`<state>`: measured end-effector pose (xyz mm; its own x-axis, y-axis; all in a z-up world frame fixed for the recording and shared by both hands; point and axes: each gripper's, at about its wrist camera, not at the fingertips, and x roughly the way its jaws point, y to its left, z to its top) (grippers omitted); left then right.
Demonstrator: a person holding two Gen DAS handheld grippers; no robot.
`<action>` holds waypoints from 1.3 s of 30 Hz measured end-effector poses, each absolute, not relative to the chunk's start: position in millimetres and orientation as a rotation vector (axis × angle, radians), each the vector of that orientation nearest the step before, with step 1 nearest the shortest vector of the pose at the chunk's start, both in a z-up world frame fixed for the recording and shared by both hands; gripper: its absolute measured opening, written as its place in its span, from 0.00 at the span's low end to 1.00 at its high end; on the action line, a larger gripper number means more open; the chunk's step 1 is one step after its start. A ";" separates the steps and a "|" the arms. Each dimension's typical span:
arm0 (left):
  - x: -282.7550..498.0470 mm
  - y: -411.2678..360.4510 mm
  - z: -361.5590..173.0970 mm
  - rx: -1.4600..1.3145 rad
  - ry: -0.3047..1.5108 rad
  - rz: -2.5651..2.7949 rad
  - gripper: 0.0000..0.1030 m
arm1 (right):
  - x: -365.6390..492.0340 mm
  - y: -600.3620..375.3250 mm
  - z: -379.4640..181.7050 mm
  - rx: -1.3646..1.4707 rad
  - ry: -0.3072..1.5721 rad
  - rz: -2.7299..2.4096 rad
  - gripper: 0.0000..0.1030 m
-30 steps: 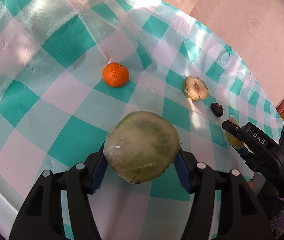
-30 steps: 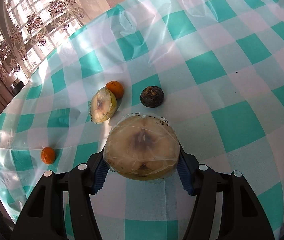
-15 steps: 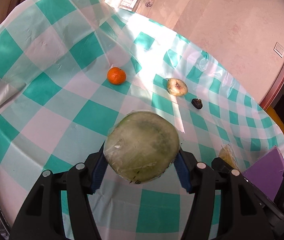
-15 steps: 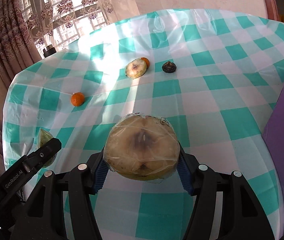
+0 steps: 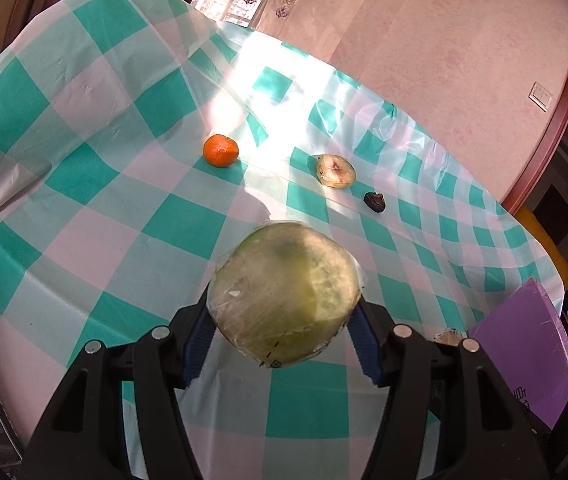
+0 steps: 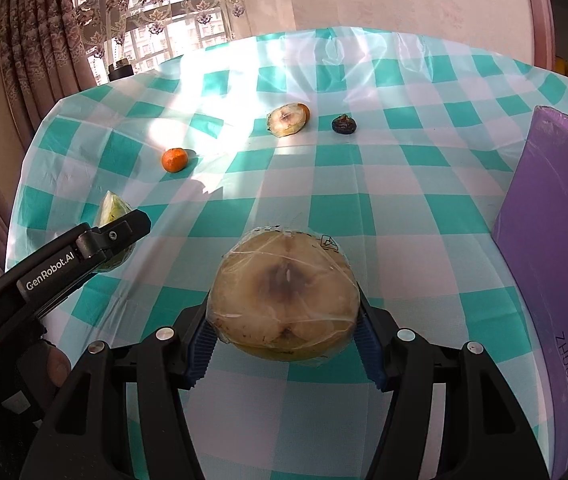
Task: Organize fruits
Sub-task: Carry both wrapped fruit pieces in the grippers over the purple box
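I have the left tongs (image 5: 284,334) pinching a cling-wrapped green fruit half (image 5: 286,296), its blue pads pressed against both sides, with the pale green cut face turned toward the camera and lifted clear of the bench (image 5: 83,184). In the right wrist view the same tongs show at the left edge (image 6: 123,236), with a wedge of that green fruit peeking out behind their tip.

My right tongs (image 6: 284,338) are clamped on a wrapped brownish fruit half (image 6: 281,306), the browned core facing the camera, and it too is carried above the checked teal-and-white cloth.

Out on the bench I see a mandarin (image 5: 221,151) sitting alone on a teal square. To its right lies an unwrapped cut fruit half (image 5: 336,171), cut face up, and just beyond that a small dark shrivelled fruit (image 5: 374,202), near it but not touching. From the right wrist view I can make out a second small orange fruit (image 6: 304,111) tucked behind the cut half, seemingly touching it.

A purple box (image 6: 556,272) stands at the right edge of the bench, printed lettering along its side. A curtained window (image 6: 155,20) is behind the far edge of the bench
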<state>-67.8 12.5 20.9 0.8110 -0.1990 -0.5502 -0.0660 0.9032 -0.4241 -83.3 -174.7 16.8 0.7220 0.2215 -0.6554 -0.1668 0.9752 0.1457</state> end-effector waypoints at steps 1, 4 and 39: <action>-68.9 12.5 21.1 -0.443 0.625 -0.076 0.58 | -85.1 -174.2 18.0 0.074 0.733 0.214 0.58; -72.8 11.4 21.9 -0.433 0.623 -0.079 0.58 | -91.3 -173.2 23.4 0.063 0.725 0.213 0.58; -151.5 -138.2 110.5 -0.033 0.453 -0.350 0.59 | -214.5 -314.3 125.5 0.104 0.402 0.004 0.58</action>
<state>-151.5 -138.2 110.5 0.8404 -0.3383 -0.4234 0.3240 0.9399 -0.1080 -214.5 -314.3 125.5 0.9202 0.0250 -0.3907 0.0165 0.9946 0.1024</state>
